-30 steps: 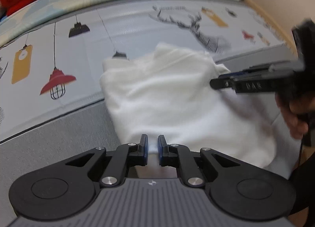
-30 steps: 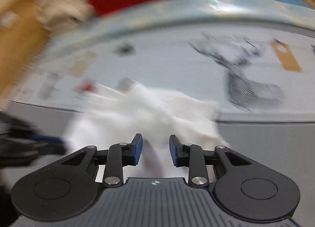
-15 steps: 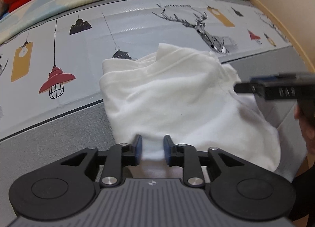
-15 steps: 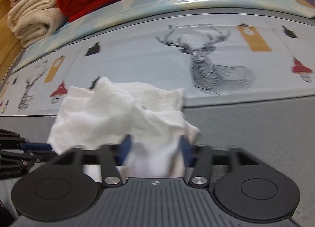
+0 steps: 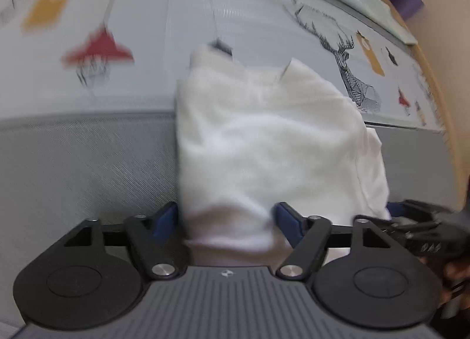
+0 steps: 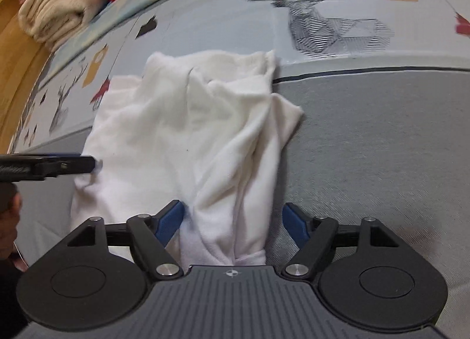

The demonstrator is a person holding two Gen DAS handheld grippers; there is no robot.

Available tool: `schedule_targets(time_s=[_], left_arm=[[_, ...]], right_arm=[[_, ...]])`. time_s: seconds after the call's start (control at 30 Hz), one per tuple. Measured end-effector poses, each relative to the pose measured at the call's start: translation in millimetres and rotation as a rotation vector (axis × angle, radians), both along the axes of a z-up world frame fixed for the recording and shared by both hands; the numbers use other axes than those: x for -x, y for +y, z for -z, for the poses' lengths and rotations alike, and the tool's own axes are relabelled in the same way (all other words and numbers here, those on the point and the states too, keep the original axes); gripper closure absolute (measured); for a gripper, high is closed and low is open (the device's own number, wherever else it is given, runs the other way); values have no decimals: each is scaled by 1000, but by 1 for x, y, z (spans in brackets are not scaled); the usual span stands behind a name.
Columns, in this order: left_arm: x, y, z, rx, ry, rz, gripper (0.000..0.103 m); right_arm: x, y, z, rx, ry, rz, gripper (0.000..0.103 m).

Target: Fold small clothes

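- Both grippers have just been opening: left gripper [image 5: 226,221] and right gripper [image 6: 232,221] now stand released, cloth between the jaws but unpressed.
- Bottom centre of each view, the white garment's [image 6: 188,133] near hem lies directly ahead of the jaws.
- Its long axis runs away toward the deer-print sheet [image 6: 332,27] at upper frame; both hands look equally near.

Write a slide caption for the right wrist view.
Right tongs, jaws just opened, straddle the near edge of a crumpled white garment on the deer-print cloth.
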State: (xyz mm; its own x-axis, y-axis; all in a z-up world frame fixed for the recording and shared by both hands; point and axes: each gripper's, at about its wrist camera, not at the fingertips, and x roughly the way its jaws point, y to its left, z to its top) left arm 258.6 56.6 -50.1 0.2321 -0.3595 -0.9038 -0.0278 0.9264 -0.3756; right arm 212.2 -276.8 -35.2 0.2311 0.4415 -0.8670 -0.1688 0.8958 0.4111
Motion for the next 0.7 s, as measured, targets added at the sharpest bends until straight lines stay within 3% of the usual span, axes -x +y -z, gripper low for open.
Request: schedule_targets(time_s=[0.07,0.1,0.13,0.2,0.23,0.33,0.43,0.53,0.6,0.7], left_arm=[[-4,1,2,0,-10,4,45],[-6,2,0,1,-19,4,52],[-9,6,-4,9,-32,-8,63],[-14,16,-17,13,-94,-44,68],[-16,19,-25,-21,-144,-54,68],[-17,30,-39,-110,-226,-105,65],[-13,37,-47,-157,-249,-130,65],[-1,27,-60,-143,-311,-51,65],[6,14,-60,-150,-332,27,65],[11,-8,-37,-288,-266,153,63]], right_arm=[[-3,6,-1,-2,-11,-21,28],[-4,7,-1,-21,-12,-24,44],[-8,8,-1,-48,-1,-11,51],[-13,9,-4,-64,-10,19,63],[-16,11,-7,-75,-36,30,68],[-24,22,-25,-107,-168,28,71],[-30,29,-37,-18,-256,73,67],[-31,24,-43,-7,-242,129,66],[-21,27,-49,-49,-259,75,66],[-9,44,-42,8,-240,-61,58]])
